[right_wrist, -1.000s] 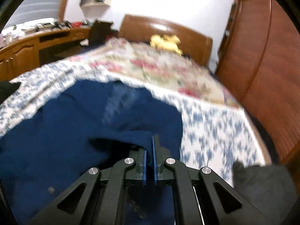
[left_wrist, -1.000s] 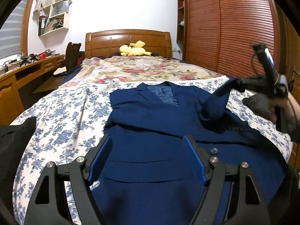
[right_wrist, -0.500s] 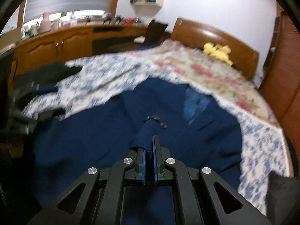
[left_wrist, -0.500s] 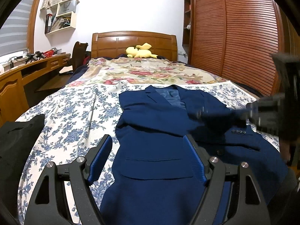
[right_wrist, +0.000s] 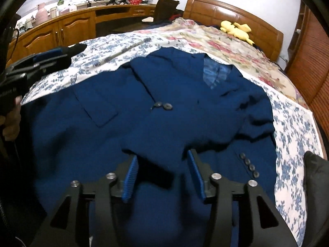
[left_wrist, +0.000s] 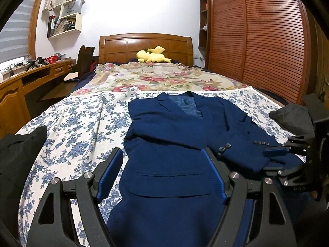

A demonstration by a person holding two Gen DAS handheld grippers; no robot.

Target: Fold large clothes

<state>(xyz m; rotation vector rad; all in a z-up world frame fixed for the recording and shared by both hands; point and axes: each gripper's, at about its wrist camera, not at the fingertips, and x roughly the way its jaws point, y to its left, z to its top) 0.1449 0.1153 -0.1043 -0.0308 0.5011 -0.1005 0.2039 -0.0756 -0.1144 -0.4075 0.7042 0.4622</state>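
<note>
One navy jacket [left_wrist: 176, 144] flat on bed [left_wrist: 82, 123], sleeve folded across.

Left gripper [left_wrist: 162, 173] and right gripper [right_wrist: 164, 175] both hover with jaws spread, empty.

The jacket [left_wrist: 174, 142] lay mid-frame on the bed [left_wrist: 82, 123] — plush toy [left_wrist: 152, 54] behind it by the headboard [left_wrist: 144, 45], desk [left_wrist: 30, 78] left, wardrobe [left_wrist: 257, 37] right.

One navy blazer [left_wrist: 170, 135]; four cuff buttons [right_wrist: 249, 165]; two front buttons [right_wrist: 162, 105]; one yellow plush [left_wrist: 152, 54] far; two dark garments: left [left_wrist: 18, 150], right [left_wrist: 292, 117]; two grippers: left gripper [left_wrist: 161, 175], right gripper [right_wrist: 163, 175].
</note>
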